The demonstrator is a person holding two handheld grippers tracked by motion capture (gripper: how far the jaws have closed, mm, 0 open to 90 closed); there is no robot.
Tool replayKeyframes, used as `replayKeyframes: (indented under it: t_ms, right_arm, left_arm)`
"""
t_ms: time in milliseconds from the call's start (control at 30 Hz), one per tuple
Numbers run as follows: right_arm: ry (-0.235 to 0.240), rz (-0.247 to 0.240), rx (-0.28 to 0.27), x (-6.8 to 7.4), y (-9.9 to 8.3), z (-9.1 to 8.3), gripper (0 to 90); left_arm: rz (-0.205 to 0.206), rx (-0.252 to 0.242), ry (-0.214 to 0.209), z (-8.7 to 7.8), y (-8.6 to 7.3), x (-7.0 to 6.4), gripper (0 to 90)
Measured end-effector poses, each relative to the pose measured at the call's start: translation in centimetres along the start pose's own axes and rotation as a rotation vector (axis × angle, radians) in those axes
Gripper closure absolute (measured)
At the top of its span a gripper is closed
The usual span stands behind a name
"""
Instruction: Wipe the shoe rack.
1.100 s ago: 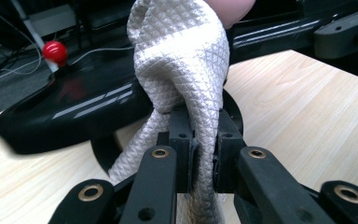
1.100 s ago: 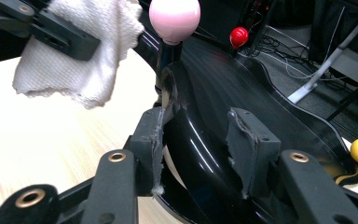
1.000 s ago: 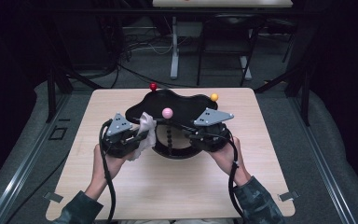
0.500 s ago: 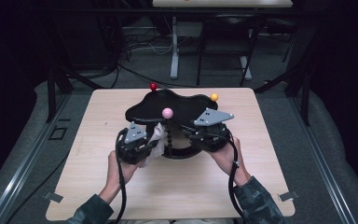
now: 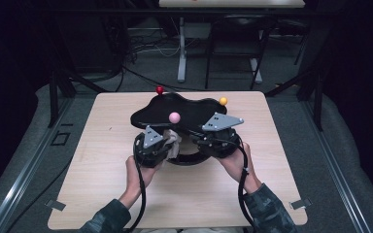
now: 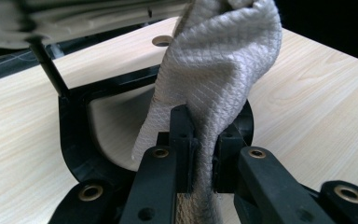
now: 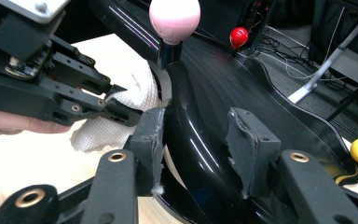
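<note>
A: Left gripper (image 6: 200,140)?
B: Jaws are pinching a grey quilted cloth (image 6: 214,70); it is rising mid-frame toward the top, just above the glossy black wavy-edged stand (image 5: 184,114).
A: Right gripper (image 7: 196,140)?
B: Jaws are standing apart astride the stand's black rim, centre frame, below the pink ball knob (image 7: 174,18). I can't tell whether they are touching it.

Left black two-jaw gripper (image 5: 167,143) was clamped shut at near centre; right black two-jaw gripper (image 5: 201,141) stood with jaws parted beside it
</note>
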State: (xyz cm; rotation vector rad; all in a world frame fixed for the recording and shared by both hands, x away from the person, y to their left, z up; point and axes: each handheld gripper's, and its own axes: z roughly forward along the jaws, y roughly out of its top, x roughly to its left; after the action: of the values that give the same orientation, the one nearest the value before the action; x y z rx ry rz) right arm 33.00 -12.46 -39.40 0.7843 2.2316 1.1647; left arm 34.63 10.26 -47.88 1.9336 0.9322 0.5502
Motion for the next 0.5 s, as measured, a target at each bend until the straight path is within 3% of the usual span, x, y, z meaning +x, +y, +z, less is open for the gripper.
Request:
replayKeyframes:
  t_ms: [300, 500]
  right_arm:
    - [-0.003, -0.002, 0.001, 0.0, 0.0, 0.0, 56.5]
    - [-0.004, -0.002, 0.002, -0.1, 0.0, 0.0, 56.4]
  left_arm:
    - [-0.067, 0.053, -0.014, 1.7, -2.2, 0.5, 81.5]
    - [-0.035, 0.104, -0.003, 3.2, -3.7, -0.2, 81.5]
